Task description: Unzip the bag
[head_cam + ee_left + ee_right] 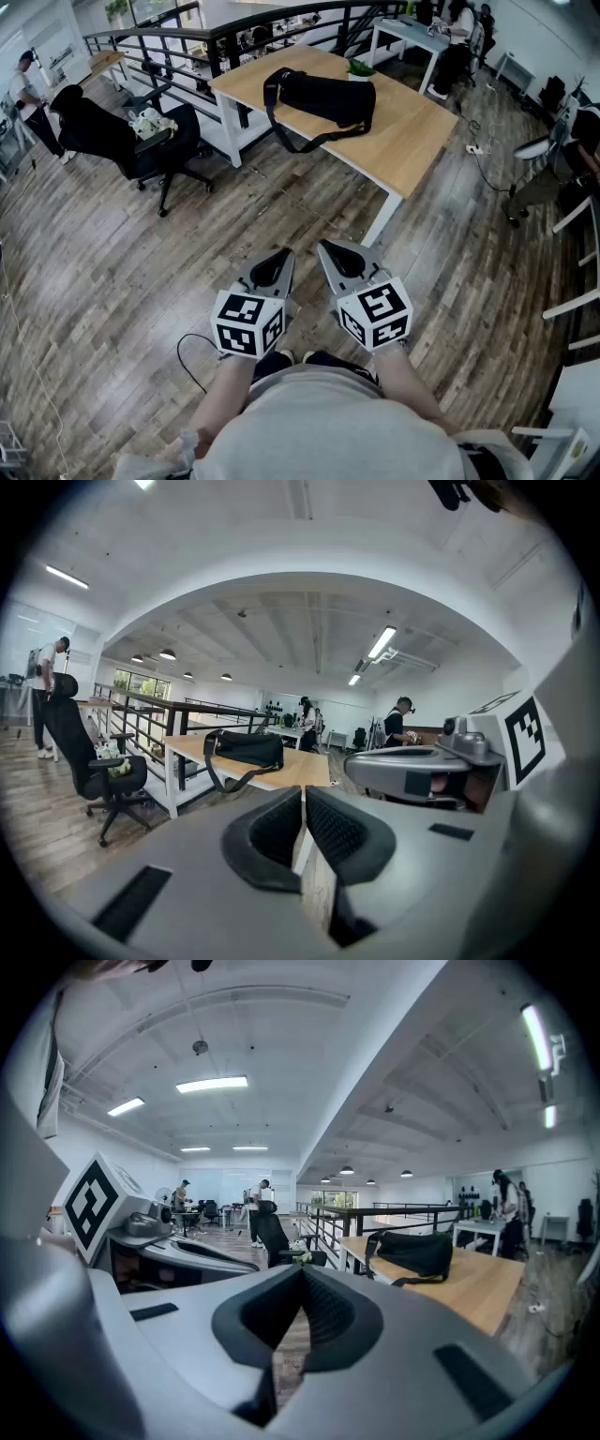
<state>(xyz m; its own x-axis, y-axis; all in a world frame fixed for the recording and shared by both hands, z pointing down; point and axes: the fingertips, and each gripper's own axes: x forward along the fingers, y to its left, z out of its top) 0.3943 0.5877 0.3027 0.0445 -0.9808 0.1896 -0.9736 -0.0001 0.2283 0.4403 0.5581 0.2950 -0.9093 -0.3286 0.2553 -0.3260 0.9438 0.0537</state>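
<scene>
I hold my left gripper [280, 255] and my right gripper [328, 247] side by side in front of my body, low over the wooden floor [141, 272]. Both point ahead and slightly downward, and their tips lean toward each other. My left fingers [272, 832] are drawn together with only a thin slit between the ribbed pads, and nothing is in it. My right fingers [330, 1314] are closed pad against pad and are also empty.

The black duffel bag [328, 97] lies well apart from both pairs of fingers. It is ahead of them, on top of the light wooden counter [412, 131], with open floor between us. It lies lengthwise toward the counter's far side. Its shoulder strap [281, 131] loops off one end, runs across the wood and dips over the near edge. In the left gripper view the bag is above and to the left of my fingertips. In the right gripper view it is above and to the right of them. I cannot make out its zip from here.

A small potted plant [360, 67] stands just behind the bag. A black office chair [122, 136] stands on the floor to the left of the counter.
</scene>
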